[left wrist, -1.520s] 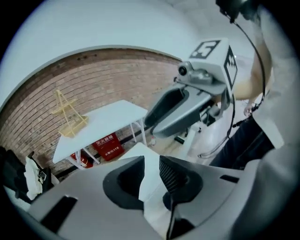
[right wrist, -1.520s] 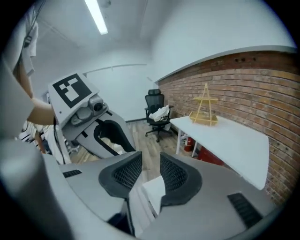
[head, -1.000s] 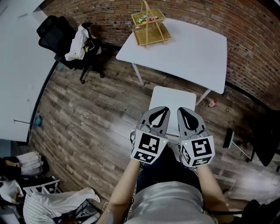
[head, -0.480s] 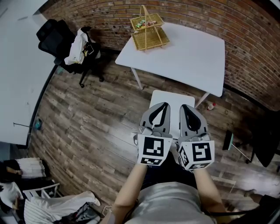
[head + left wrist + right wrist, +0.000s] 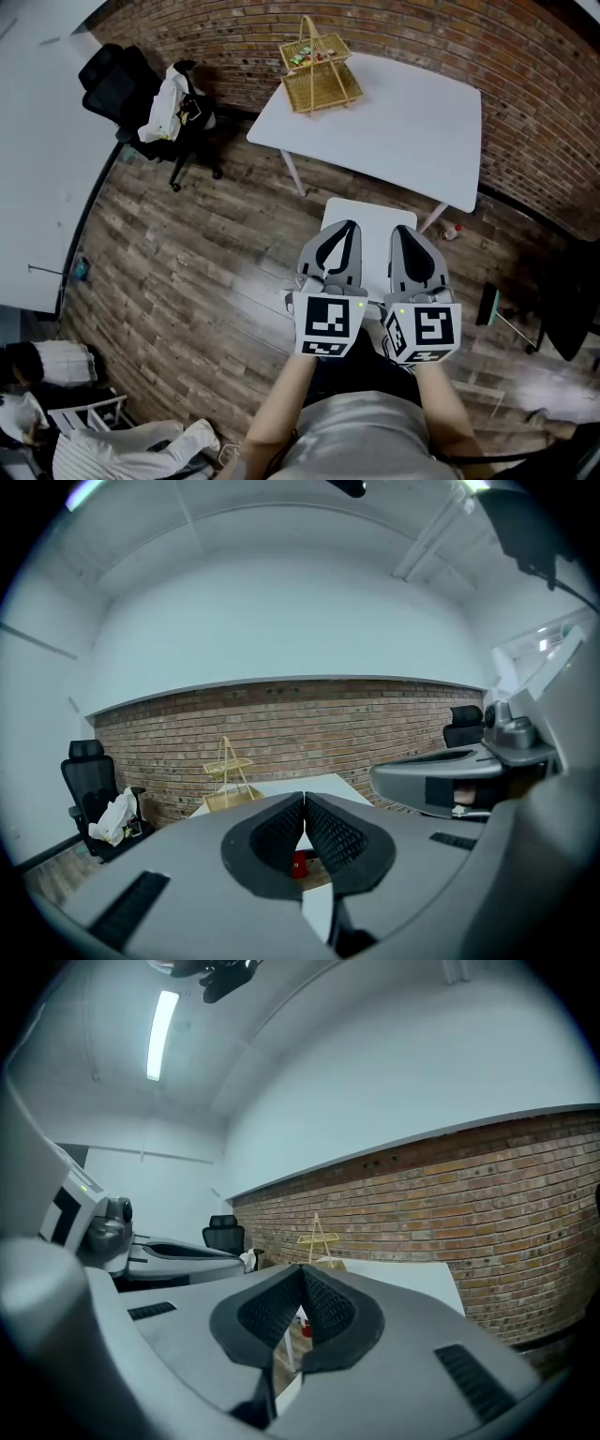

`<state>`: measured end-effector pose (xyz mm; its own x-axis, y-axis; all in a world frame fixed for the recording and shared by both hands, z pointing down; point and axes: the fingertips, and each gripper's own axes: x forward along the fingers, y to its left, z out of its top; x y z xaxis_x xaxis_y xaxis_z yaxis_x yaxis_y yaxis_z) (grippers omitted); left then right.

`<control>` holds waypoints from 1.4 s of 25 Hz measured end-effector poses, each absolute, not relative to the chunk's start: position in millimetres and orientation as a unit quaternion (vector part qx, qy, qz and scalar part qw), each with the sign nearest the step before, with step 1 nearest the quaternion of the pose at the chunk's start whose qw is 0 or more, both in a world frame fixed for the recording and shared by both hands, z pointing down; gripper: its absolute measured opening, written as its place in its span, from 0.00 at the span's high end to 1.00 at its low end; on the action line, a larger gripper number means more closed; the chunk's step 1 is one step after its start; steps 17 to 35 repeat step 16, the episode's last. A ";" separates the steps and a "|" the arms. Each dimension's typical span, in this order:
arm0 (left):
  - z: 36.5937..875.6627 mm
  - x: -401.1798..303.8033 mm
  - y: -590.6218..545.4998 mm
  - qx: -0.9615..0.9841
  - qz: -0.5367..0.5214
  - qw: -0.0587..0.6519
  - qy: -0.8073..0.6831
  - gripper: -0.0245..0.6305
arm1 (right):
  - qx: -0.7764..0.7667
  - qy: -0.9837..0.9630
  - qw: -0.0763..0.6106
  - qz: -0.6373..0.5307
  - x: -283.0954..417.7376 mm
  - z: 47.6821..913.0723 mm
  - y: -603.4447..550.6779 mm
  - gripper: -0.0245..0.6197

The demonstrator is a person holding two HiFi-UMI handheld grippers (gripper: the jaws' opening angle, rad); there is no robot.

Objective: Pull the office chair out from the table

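Note:
The black office chair (image 5: 127,80) stands at the far left, its seat beside the long white table (image 5: 37,141), with a white bag (image 5: 164,98) heaped on it. It also shows small in the left gripper view as the chair (image 5: 89,789), and in the right gripper view as a distant chair (image 5: 223,1234). My left gripper (image 5: 344,227) and right gripper (image 5: 405,231) are held side by side in front of my body, far from the chair. Both are shut with nothing between the pads, as seen on the left gripper (image 5: 305,799) and right gripper (image 5: 302,1271).
A white square table (image 5: 403,122) carrying a wicker basket (image 5: 319,66) stands ahead by the brick wall. A small white stool (image 5: 370,217) lies under the grippers. A red-capped bottle (image 5: 453,228) is on the wood floor. Another dark chair (image 5: 572,300) sits at the right edge.
Both grippers rose a little and levelled out, staying shut and side by side. Nothing else in the room moved.

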<state>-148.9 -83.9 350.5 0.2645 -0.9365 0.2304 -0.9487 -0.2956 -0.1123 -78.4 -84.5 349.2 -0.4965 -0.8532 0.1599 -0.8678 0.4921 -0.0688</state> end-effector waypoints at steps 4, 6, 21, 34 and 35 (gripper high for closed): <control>350.3 -149.2 -86.2 0.792 0.134 0.014 -0.596 0.94 | 0.500 -0.862 0.053 0.068 -78.2 350.5 -86.2 0.94; 349.6 -148.3 -87.6 0.792 0.135 0.014 -0.595 0.94 | 0.496 -0.864 0.053 0.066 -79.1 351.3 -86.9 0.94; 348.1 -146.9 -95.1 0.793 0.141 0.005 -0.593 0.94 | 0.499 -0.862 0.046 0.079 -77.0 351.3 -93.7 0.94; 348.1 -146.9 -95.1 0.793 0.141 0.005 -0.593 0.94 | 0.499 -0.862 0.046 0.079 -77.0 351.3 -93.7 0.94; 348.1 -146.9 -95.1 0.793 0.141 0.005 -0.593 0.94 | 0.499 -0.862 0.046 0.079 -77.0 351.3 -93.7 0.94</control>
